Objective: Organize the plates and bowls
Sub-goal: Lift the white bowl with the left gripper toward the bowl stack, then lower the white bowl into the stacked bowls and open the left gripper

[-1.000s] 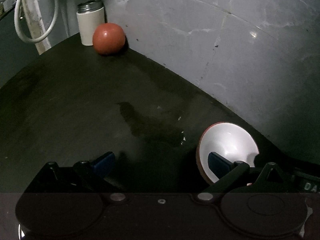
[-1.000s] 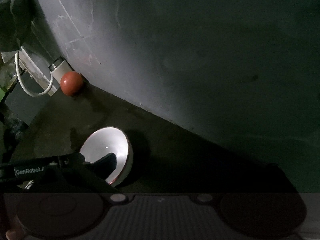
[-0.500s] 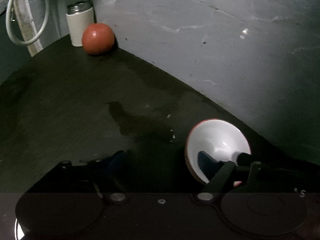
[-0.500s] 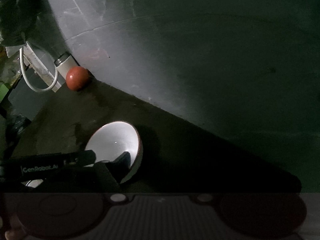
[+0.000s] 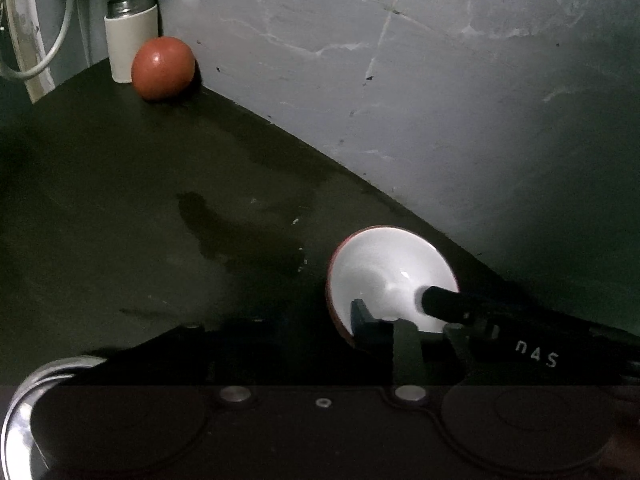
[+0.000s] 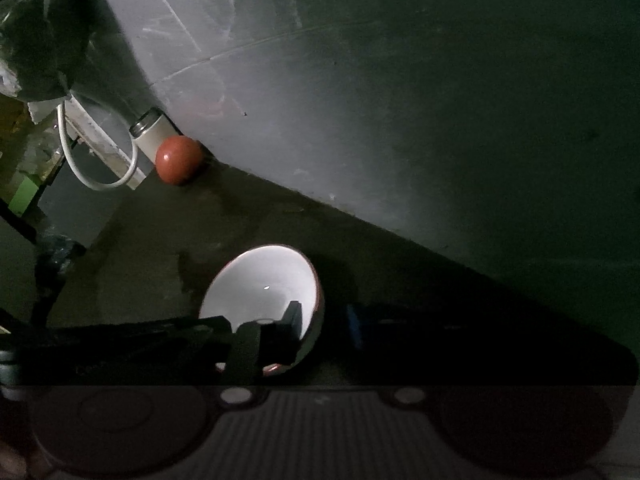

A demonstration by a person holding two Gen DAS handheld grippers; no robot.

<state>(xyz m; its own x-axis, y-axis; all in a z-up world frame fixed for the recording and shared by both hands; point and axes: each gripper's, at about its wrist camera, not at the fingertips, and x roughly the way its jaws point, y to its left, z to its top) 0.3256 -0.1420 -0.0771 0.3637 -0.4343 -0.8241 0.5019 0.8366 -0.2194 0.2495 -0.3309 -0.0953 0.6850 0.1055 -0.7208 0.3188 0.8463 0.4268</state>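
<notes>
Left claw: the left gripper has its jaws spread wide. Its right blue-padded finger sits inside the bowl, while the other finger is well off at 9 o'clock over bare counter.
Right claw: the right gripper straddles the bowl's wall, one finger inside and the blue-padded one outside. I cannot tell whether they press on the wall.
Crowding: both claws reach into the same bowl. In the left wrist view, the right claw's dark finger enters from 3 o'clock.
Surroundings: a glossy red-brown round object rests at 11 o'clock against the grey veined wall, touching a white cylindrical canister with a metal lid. A white looped cable hangs beyond them. A dark wet patch marks the dark counter at 9 o'clock of the bowl. A curved shiny steel rim shows at 7 o'clock.
Bowl place: the bowl, white inside and red-brown outside, sits on the counter near the wall.
Bowl look: glossy, brightly lit inside, thin reddish rim, mouth apparently tipped toward the cameras.
</notes>
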